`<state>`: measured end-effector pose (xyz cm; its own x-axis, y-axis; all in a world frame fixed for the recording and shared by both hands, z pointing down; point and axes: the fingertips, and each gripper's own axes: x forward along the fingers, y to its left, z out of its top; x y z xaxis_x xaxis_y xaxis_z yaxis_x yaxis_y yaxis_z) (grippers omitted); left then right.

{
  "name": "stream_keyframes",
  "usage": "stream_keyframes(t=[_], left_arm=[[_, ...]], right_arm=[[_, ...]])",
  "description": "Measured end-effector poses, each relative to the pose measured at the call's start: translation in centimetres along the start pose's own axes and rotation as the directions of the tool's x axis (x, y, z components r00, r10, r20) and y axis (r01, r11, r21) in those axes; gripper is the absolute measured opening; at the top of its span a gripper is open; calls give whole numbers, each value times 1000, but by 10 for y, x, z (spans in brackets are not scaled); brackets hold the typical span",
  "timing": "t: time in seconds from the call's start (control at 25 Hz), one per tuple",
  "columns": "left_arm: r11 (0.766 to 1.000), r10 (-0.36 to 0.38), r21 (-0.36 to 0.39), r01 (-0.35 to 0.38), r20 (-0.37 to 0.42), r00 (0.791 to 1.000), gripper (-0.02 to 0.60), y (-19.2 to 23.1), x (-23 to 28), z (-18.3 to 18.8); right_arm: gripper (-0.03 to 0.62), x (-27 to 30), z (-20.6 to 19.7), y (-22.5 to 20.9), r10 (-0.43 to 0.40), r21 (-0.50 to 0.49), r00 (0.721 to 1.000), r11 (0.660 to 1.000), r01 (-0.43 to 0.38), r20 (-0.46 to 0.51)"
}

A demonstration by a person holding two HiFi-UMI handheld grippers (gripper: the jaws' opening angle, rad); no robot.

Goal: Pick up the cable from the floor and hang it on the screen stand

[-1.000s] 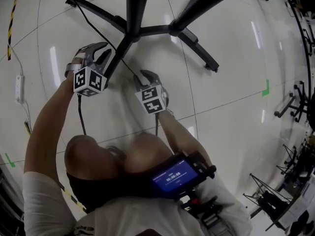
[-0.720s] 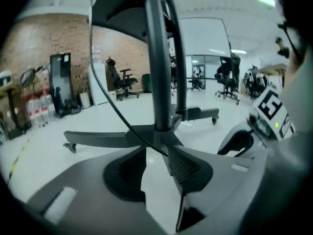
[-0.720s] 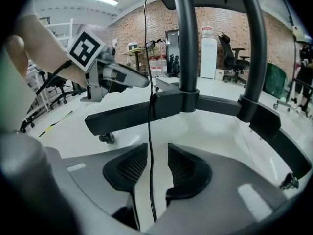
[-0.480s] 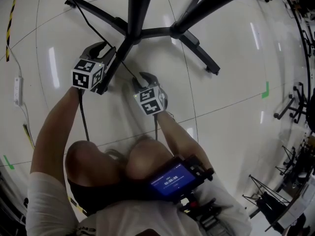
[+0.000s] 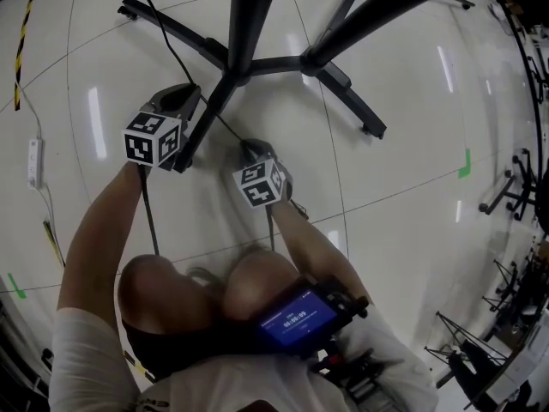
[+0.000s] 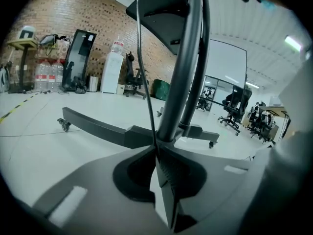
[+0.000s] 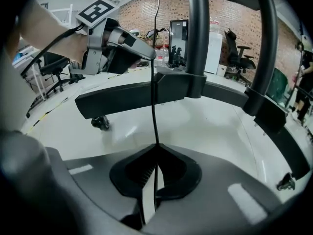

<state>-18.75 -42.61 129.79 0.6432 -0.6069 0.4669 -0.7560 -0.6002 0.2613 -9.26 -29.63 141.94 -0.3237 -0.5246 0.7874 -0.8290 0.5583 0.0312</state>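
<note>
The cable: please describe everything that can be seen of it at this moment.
The cable is thin, black and smooth, rubber-like. The jaws of the left gripper and the right gripper have just been closing and now both pinch it; it runs straight between them, lifted off the floor. Past the left gripper it rises beside the screen stand post and leaves the frame.

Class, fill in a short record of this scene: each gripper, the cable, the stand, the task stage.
left gripper: jaws just closed, shut on thin black cable
right gripper: jaws just closed, shut on same cable
cable: rises from each gripper's jaws near the stand's pole
stand: black, wheeled legs, on glossy white floor
task stage: cable gripped, not yet hung
</note>
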Motion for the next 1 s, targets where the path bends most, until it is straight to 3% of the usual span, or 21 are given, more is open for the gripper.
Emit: stream_keyframes(t=[0.32,0.56,0.76,1.0], left_arm=[[1000,-10,-1,11,25,1000,25,-14,-25,29],[999,-6,-51,8,37,999,25,-35,-65,86],[996,-2,-85,6,49,999,28,-67,-118,159],[986,14,-165,5,113,994,31,-113,-214,291]], right_arm=[[23,-43,24,-17,-51,7,998,999,51,26],[25,-123,72,-28,-91,3,995,996,91,40],[25,-215,132,-42,-133,-2,990,991,133,54],[26,-357,244,-57,-191,-26,975,980,195,116]])
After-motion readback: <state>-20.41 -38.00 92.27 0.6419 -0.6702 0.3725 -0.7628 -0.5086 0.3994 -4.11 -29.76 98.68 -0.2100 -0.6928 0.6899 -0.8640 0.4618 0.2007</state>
